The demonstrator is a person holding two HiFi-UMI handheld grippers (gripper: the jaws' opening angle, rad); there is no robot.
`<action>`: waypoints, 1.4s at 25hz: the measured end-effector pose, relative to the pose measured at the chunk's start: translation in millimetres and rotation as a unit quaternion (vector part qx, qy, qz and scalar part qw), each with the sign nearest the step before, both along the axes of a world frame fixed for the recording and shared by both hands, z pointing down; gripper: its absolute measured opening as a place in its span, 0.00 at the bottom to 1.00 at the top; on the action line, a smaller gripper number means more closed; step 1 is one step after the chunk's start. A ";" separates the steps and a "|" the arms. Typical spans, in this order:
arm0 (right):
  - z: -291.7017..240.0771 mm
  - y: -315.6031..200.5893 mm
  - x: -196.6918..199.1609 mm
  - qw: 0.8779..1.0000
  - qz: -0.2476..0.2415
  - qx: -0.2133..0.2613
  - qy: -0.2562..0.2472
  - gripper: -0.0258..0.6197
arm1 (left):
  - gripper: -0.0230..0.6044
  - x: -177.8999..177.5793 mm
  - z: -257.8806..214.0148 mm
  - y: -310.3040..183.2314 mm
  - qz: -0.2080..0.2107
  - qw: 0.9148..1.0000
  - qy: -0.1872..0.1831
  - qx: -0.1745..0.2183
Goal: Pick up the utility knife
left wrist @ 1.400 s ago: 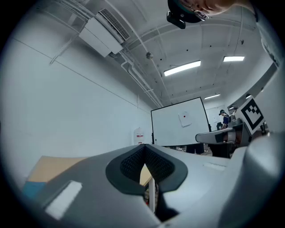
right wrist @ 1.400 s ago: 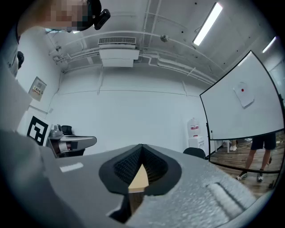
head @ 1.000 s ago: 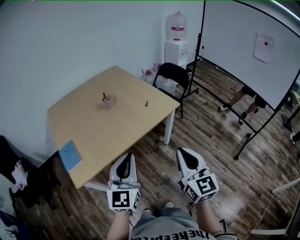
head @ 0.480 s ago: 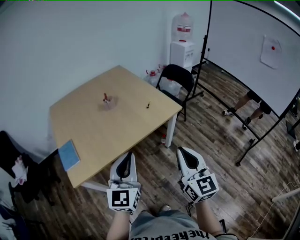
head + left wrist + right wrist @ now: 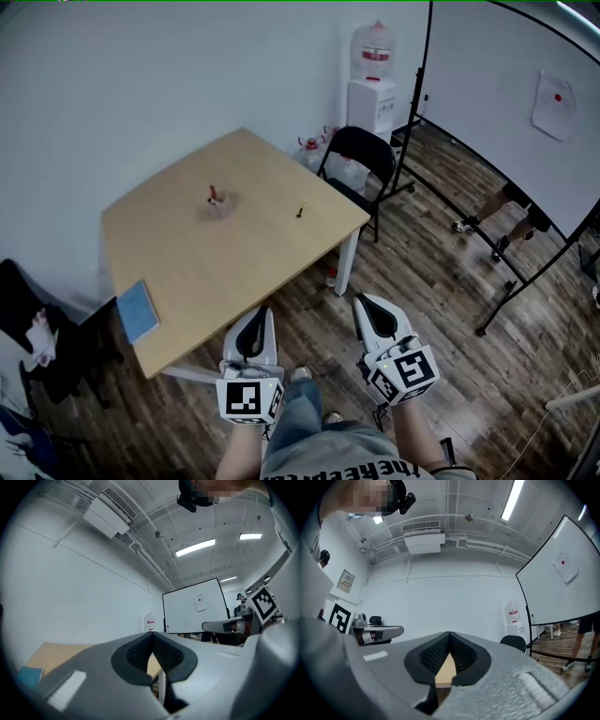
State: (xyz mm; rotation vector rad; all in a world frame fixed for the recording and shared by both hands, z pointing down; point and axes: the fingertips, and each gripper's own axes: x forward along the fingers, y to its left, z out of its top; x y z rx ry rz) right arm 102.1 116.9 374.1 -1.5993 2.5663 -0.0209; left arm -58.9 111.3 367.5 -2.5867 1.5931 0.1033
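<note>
Head view: approach step. Left hand-held gripper and right hand-held gripper short of pale wood table, over plank floor. Utility knife probably small dark-and-yellow item mid-table (too small to confirm). Next: close in, open jaws.
Left gripper view: ribbed black pads together, nothing between.
Right gripper view: same, empty.

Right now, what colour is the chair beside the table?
Black. The chair shows best in the head view.
</note>
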 end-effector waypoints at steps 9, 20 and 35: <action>2.4 -47.0 4.0 1.000 0.011 -0.005 0.003 0.04 | 0.07 6.4 -3.8 -53.9 0.012 1.000 0.003 -0.002; -1.9 -127.0 3.4 0.999 0.030 -0.008 0.006 0.04 | 0.07 10.6 -7.5 -143.3 0.038 0.999 0.001 -0.006; -8.3 -207.1 -7.0 0.998 0.065 -0.007 0.006 0.04 | 0.07 3.5 -13.5 -233.0 0.072 0.997 0.000 -0.004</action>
